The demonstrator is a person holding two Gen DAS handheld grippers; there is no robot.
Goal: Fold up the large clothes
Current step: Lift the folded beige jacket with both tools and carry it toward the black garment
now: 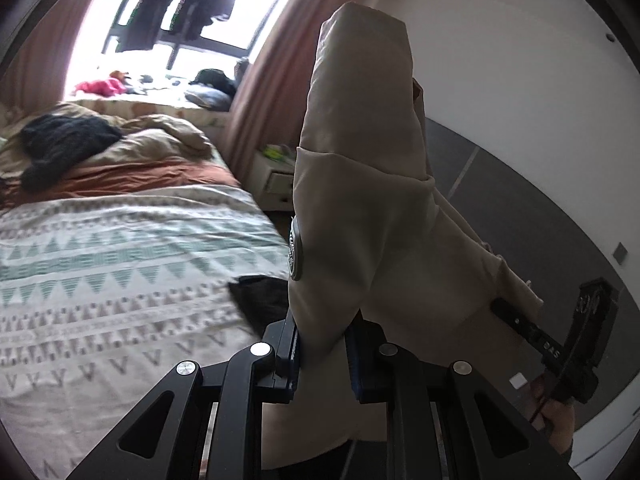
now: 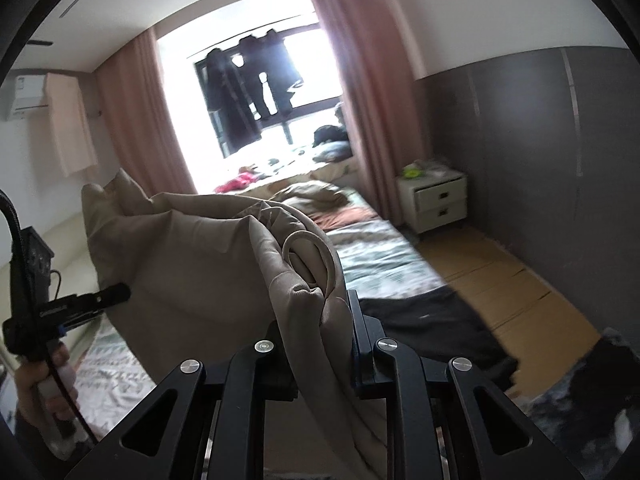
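Both tools are gripping the beige garment: left tool, right tool; it is stretching mid-air above the bed at lower left

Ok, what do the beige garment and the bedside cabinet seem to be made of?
Beige garment: looks like a smooth, tightly woven fabric, matte with a faint sheen, creasing in soft broad folds; possibly cotton blend or synthetic. Bedside cabinet: seems painted or laminated board, flat off-white faces with crisp drawer edges.
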